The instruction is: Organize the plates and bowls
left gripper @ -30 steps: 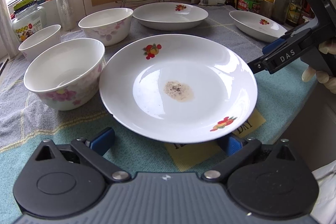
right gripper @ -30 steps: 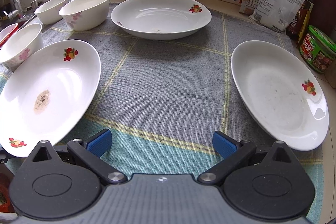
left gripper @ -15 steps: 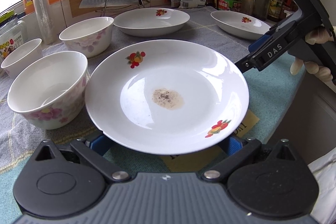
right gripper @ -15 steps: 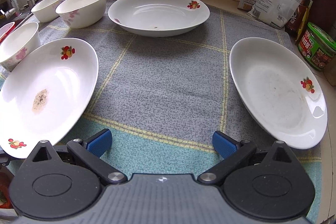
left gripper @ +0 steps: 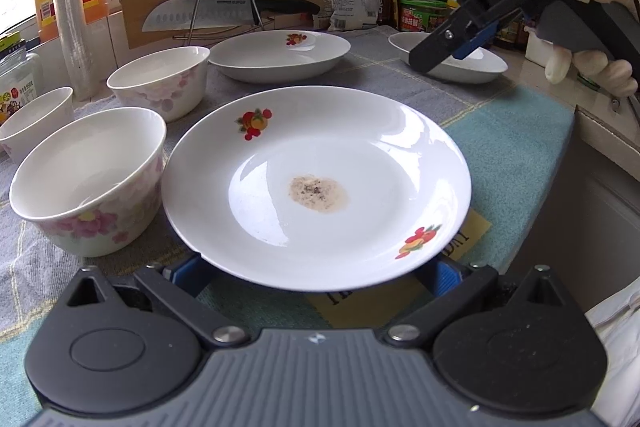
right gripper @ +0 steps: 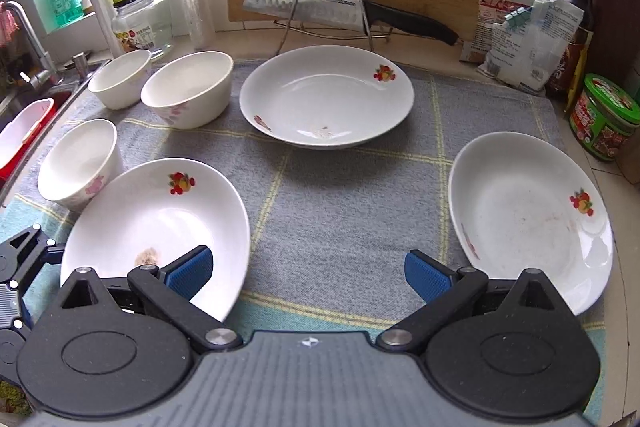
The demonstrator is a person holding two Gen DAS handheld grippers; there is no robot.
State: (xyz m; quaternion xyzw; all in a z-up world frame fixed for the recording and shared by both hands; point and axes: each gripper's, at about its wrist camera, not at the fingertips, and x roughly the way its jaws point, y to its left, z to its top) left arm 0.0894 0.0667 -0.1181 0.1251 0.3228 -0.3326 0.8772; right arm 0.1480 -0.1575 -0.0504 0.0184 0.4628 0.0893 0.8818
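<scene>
Kitchen mat point(right gripper: 344, 211): bowls point(left gripper: 86, 179) crowd soiled plate point(left gripper: 316, 187); left tongs point(left gripper: 316, 273) straddle it, right tongs point(right gripper: 308, 269) spread.

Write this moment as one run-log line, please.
left hand-held gripper: open, under near rim of stained white fruit-print plate | right hand-held gripper: open, empty, above grey checked cloth

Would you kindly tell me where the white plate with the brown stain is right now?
The stained white plate fills the left wrist view's centre, just beyond the left tongs, with a pink-flowered white bowl on its left.
</scene>
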